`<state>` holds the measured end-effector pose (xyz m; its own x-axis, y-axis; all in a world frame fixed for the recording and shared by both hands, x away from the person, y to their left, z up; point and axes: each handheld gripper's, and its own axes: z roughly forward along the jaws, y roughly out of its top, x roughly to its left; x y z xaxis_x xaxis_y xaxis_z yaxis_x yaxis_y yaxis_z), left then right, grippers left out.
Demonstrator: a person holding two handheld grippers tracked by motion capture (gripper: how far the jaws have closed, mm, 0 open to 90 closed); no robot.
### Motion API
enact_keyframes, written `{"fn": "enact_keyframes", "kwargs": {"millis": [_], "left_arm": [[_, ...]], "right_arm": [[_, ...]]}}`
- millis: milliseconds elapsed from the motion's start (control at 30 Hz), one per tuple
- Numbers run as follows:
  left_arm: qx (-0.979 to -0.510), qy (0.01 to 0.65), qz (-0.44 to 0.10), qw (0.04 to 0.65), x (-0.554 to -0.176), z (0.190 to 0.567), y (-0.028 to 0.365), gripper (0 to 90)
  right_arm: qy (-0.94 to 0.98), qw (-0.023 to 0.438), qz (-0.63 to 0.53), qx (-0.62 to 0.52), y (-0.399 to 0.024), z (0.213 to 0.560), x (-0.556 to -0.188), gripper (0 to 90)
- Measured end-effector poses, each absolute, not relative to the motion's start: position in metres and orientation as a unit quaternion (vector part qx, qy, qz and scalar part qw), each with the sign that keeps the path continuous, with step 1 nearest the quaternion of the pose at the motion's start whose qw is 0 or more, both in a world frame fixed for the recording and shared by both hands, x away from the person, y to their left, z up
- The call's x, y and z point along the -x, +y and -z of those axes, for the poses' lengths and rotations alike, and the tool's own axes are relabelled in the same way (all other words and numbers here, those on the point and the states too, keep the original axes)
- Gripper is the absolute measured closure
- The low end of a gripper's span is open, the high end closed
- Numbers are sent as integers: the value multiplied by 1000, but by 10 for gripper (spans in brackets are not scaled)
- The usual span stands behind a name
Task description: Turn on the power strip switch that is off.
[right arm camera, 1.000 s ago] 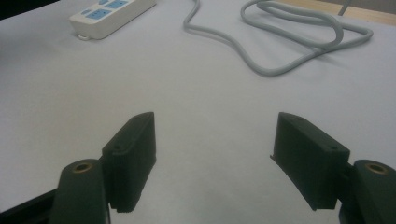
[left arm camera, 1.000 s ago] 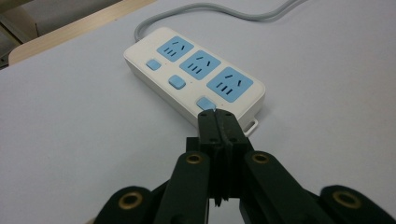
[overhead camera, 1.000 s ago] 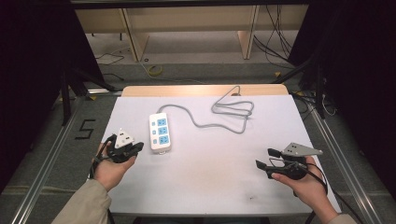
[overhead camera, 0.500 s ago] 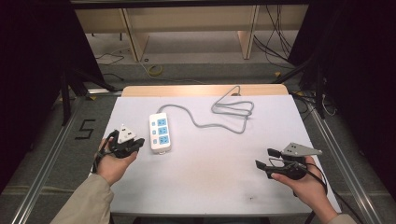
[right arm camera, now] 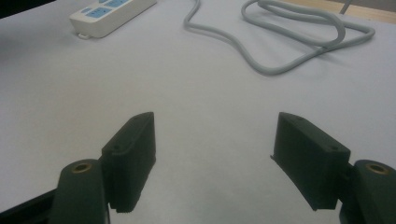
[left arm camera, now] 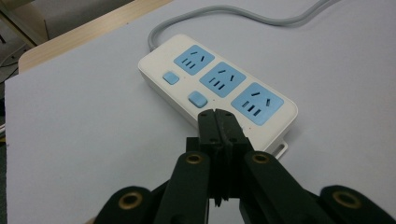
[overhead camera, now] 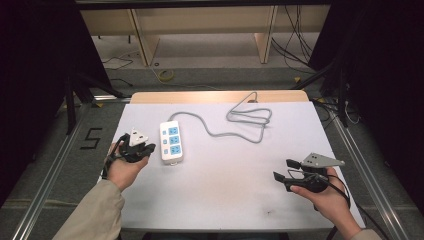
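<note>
Left gripper [left arm camera: 218, 122], jaws pressed together, hides power strip's [left arm camera: 219, 93] near edge.

Your table [overhead camera: 225, 190] is lit evenly and softly from above, while the surroundings at both sides of the high view fall into near-black. Shadows under the power strip [left arm camera: 217, 95] and cable [right arm camera: 289, 42] are faint, with no glare. Both gripper views look slightly soft and grainy, and the near jaws are a little blurred.

power strip [overhead camera: 171, 141]: white, 3 blue sockets | cord [overhead camera: 240, 122]: grey | table [overhead camera: 225, 195]: pale grey | jaws: black
</note>
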<state>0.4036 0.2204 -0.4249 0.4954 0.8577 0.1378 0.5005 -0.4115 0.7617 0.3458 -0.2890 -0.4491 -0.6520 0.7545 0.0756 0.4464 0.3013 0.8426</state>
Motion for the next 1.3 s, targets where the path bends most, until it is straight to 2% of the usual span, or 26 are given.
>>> {"fn": "enact_keyframes", "kwargs": {"millis": [1300], "left_arm": [[-806,428,-255,320,-433,429,206,900]], "right_arm": [[792,166,-449,-379,-288,450,-346,300]]}}
